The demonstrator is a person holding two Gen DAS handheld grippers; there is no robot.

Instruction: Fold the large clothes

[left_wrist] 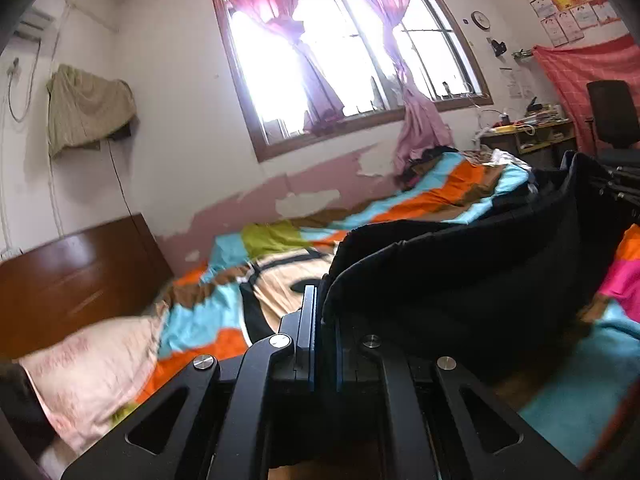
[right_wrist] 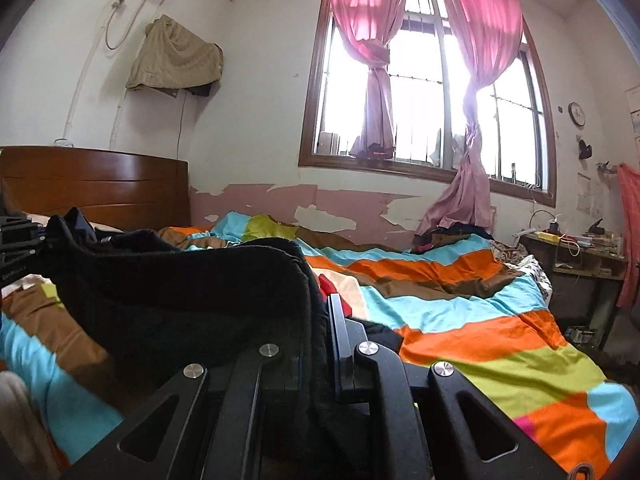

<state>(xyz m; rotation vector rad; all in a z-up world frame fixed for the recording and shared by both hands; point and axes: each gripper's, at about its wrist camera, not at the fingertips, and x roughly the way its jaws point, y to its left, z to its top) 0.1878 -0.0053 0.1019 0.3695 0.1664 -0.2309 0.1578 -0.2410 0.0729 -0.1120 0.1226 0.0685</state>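
A large black garment hangs stretched between my two grippers above the bed. My left gripper is shut on one edge of it; the cloth runs from its jaws away to the right, where the right gripper shows at the far end. In the right wrist view the right gripper is shut on the other edge of the black garment, which runs left to the left gripper. The cloth sags in folds between them.
The bed wears a striped cover in orange, blue, brown and green. A pink pillow and wooden headboard lie at the head. Other clothes are piled by the window wall. A desk and chair stand past the foot.
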